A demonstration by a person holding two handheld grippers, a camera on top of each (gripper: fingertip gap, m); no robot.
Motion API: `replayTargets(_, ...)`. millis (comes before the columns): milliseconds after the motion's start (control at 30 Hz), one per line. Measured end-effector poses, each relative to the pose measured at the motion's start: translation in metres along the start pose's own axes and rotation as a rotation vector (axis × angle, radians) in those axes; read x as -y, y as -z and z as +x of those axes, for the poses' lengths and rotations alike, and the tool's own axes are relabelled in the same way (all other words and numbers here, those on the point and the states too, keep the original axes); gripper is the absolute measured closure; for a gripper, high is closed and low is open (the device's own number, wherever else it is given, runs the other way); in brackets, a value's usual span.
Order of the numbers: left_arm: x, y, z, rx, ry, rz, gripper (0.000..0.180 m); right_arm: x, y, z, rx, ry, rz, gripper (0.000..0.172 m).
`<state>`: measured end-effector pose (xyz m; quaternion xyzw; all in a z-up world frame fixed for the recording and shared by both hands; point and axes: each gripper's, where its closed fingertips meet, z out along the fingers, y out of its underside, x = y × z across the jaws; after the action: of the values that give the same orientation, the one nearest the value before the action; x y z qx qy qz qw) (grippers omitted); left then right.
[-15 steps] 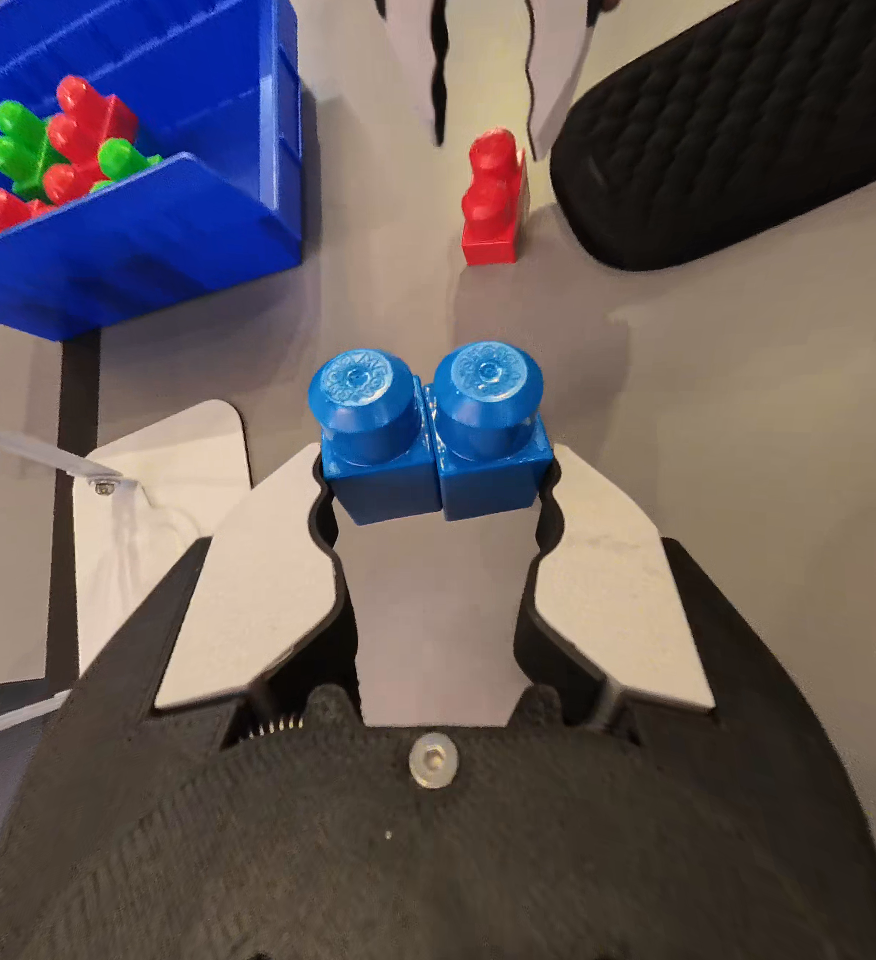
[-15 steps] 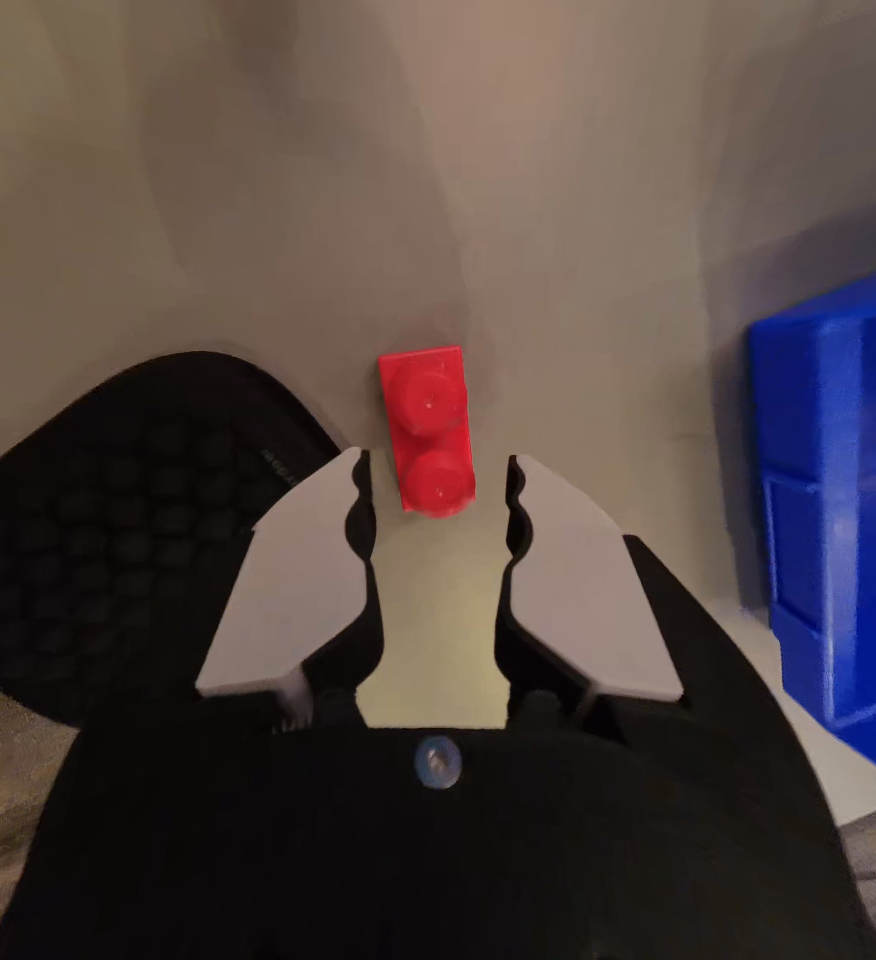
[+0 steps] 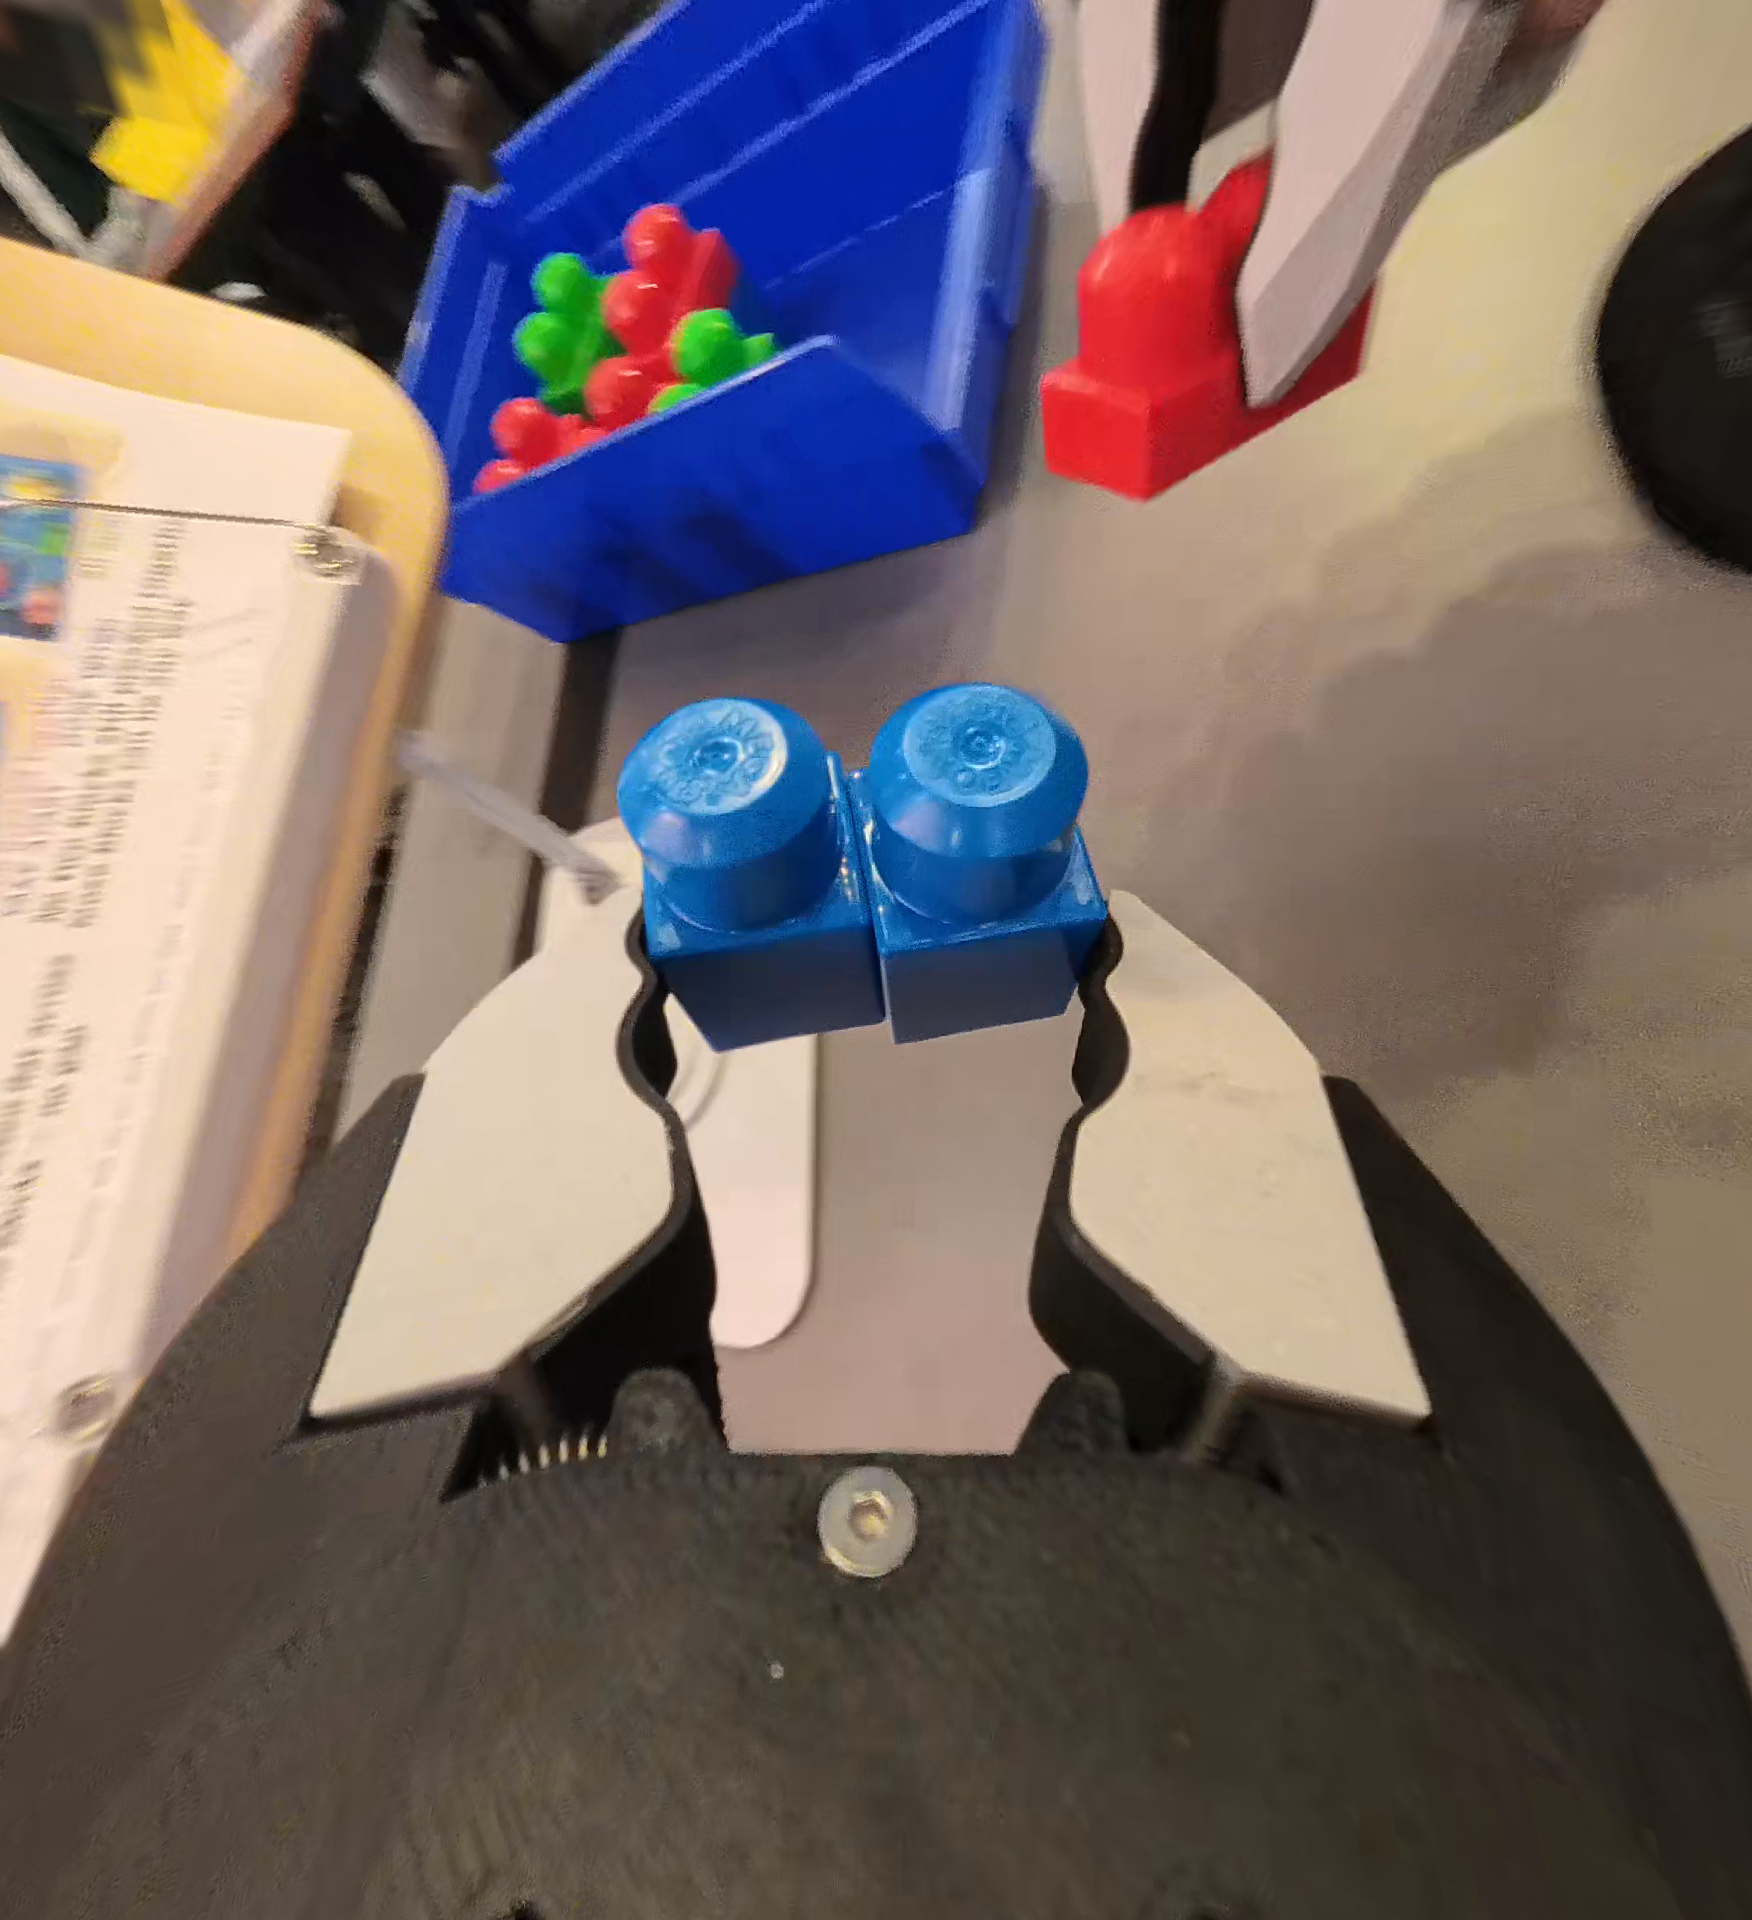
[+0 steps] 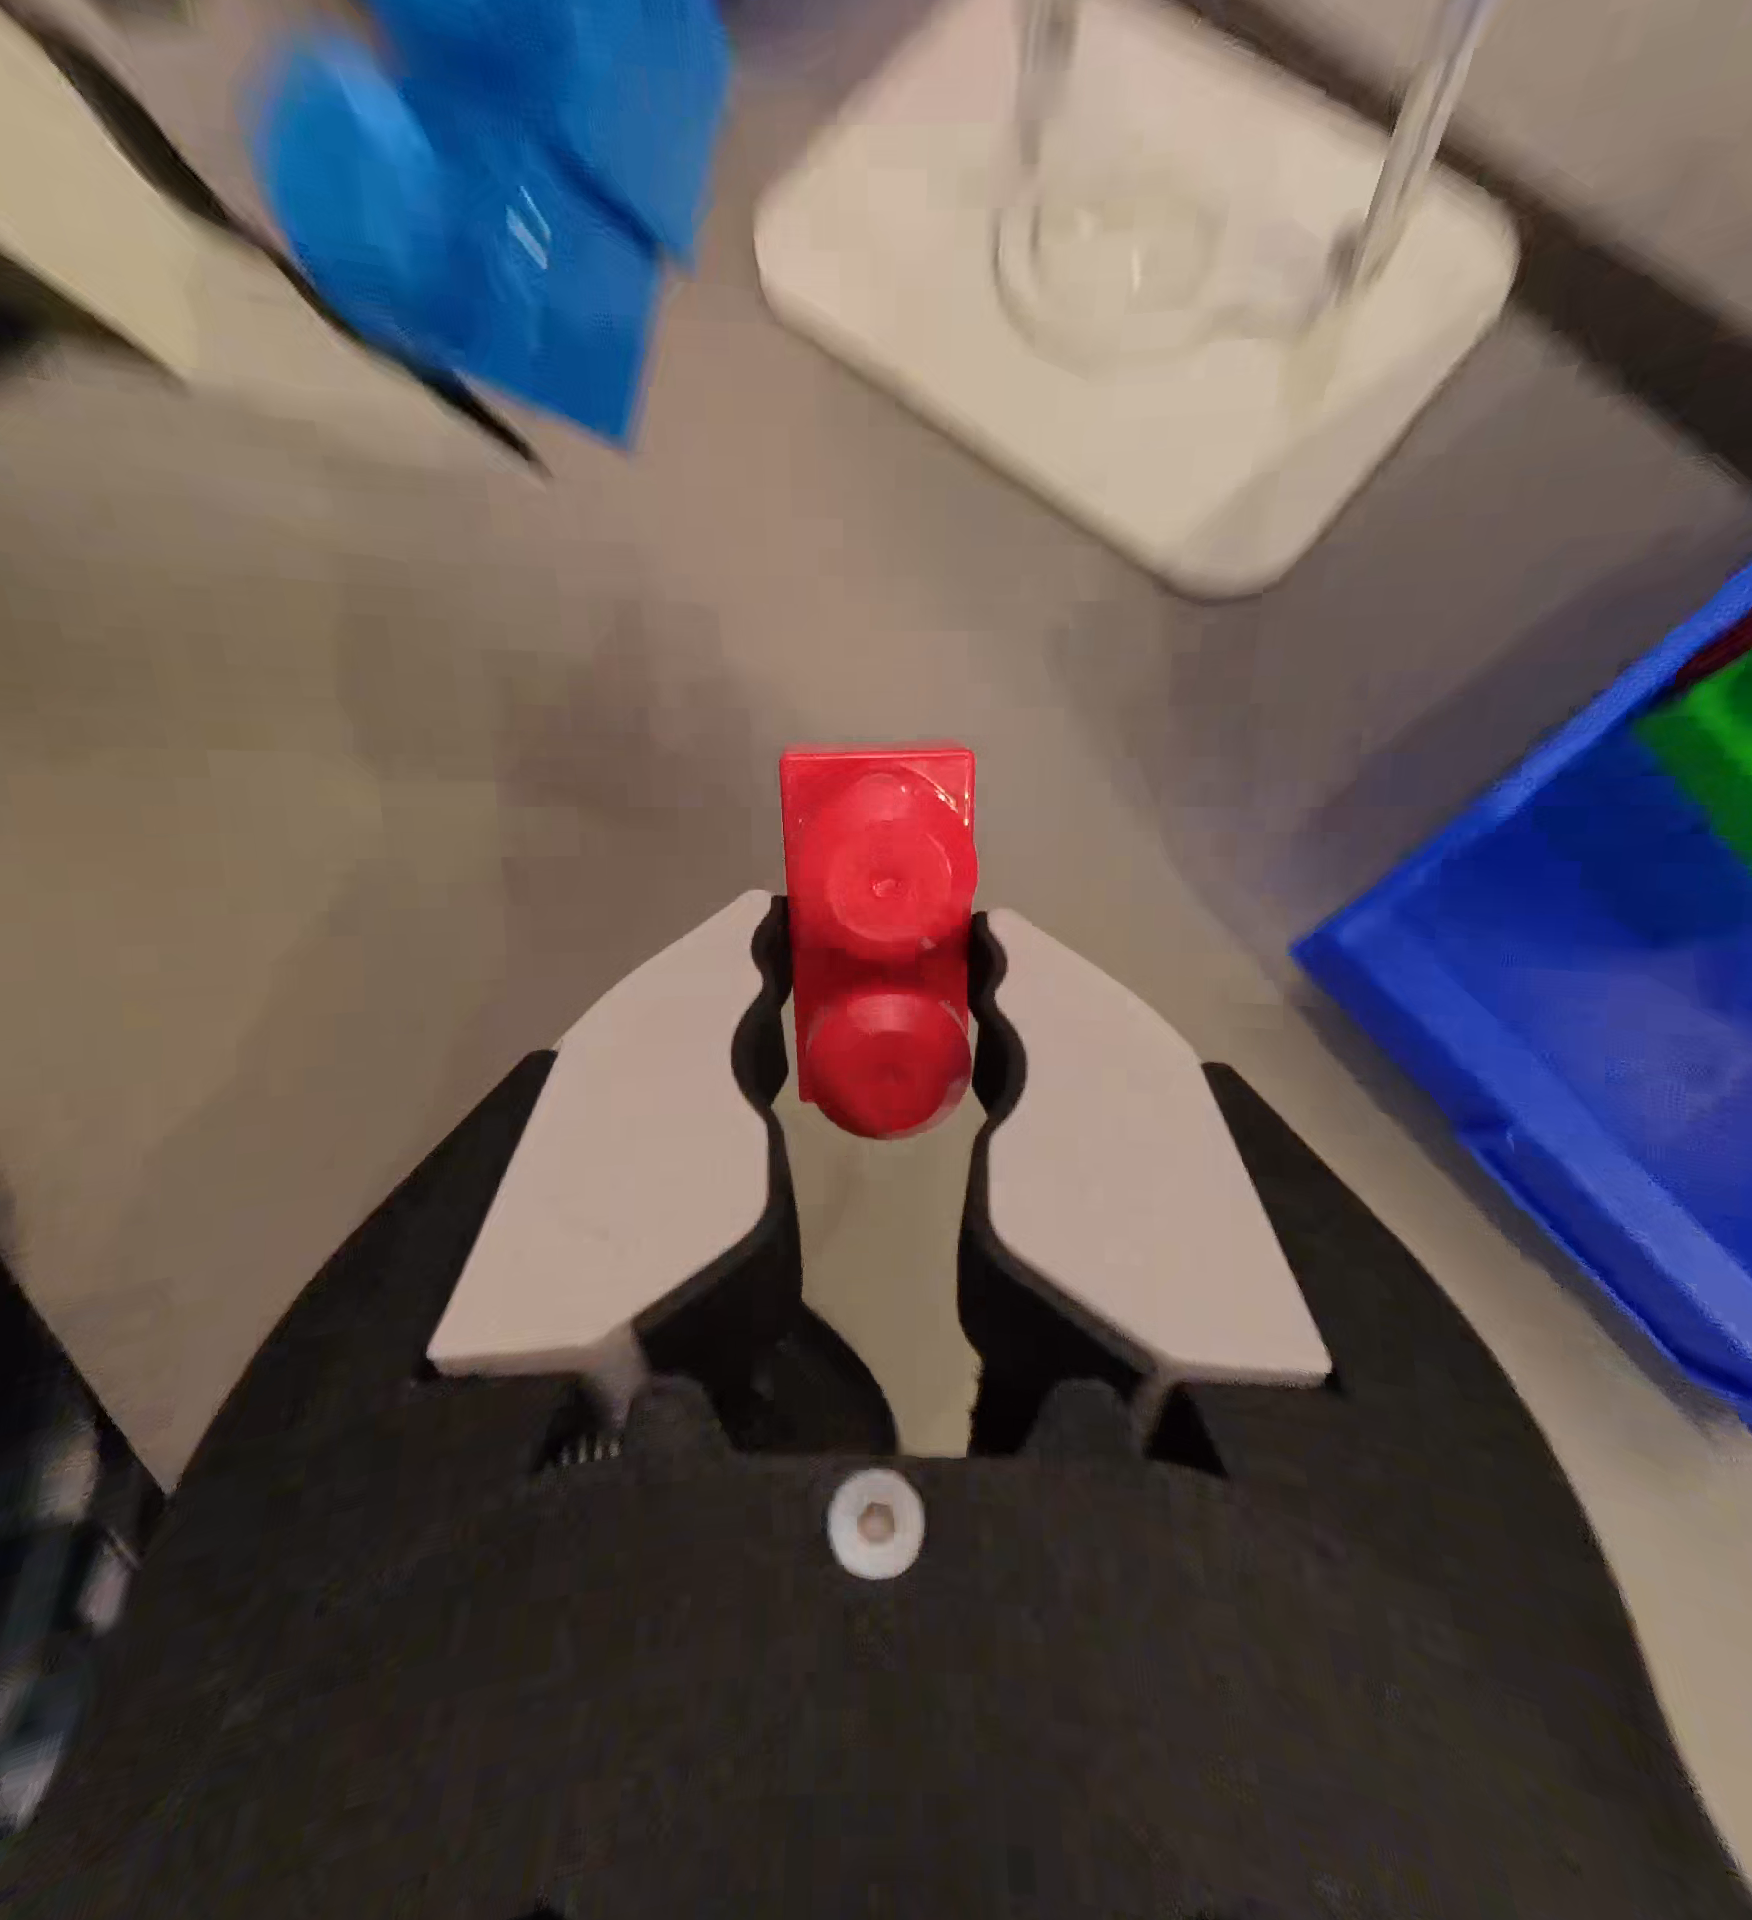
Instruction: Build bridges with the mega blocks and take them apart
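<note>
Red block between pressing tongs

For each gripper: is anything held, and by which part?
The left gripper clamps two blue blocks side by side, pads on the pair's outer side walls. The right gripper clamps a red two-stud block across its long sides.

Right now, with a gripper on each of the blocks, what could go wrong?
The left gripper clamps two separate blue blocks side by side by their outer faces only; they could buckle apart at the seam. The right gripper grips the red block near its fingertips, so pressing it on might twist it loose.
</note>
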<state>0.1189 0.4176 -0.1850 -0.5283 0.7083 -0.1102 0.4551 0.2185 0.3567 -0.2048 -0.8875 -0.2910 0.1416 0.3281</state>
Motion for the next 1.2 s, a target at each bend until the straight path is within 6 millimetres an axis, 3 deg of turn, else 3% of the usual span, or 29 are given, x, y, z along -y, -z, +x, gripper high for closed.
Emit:
replayTargets(100, -0.001, 0.001, -0.022, 0.149, -0.037, -0.027, 0.105, 0.058, 0.019, -0.015, -0.01, -0.068, 0.233, 0.139)
replayTargets(200, 0.003, 0.007, -0.043, 0.273, -0.068, -0.039, 0.105, 0.099, 0.029, -0.024, -0.04, -0.095, 0.388, 0.139)
replayTargets(367, 0.01, 0.018, -0.067, 0.436, -0.135, -0.072, 0.106, 0.138, 0.028, -0.041, -0.059, -0.122, 0.524, 0.139)
replayTargets(567, 0.017, 0.02, -0.074, 0.507, -0.227, -0.115, 0.105, 0.153, 0.02, -0.046, -0.129, -0.126, 0.562, 0.139)
replayTargets(767, 0.025, 0.019, -0.073, 0.53, -0.297, -0.155, 0.105, 0.155, 0.014, -0.043, -0.176, -0.152, 0.58, 0.14)
replayTargets(1200, 0.046, 0.026, -0.075, 0.524, -0.411, -0.184, 0.106, 0.158, 0.029, -0.04, -0.183, -0.1, 0.696, 0.139)
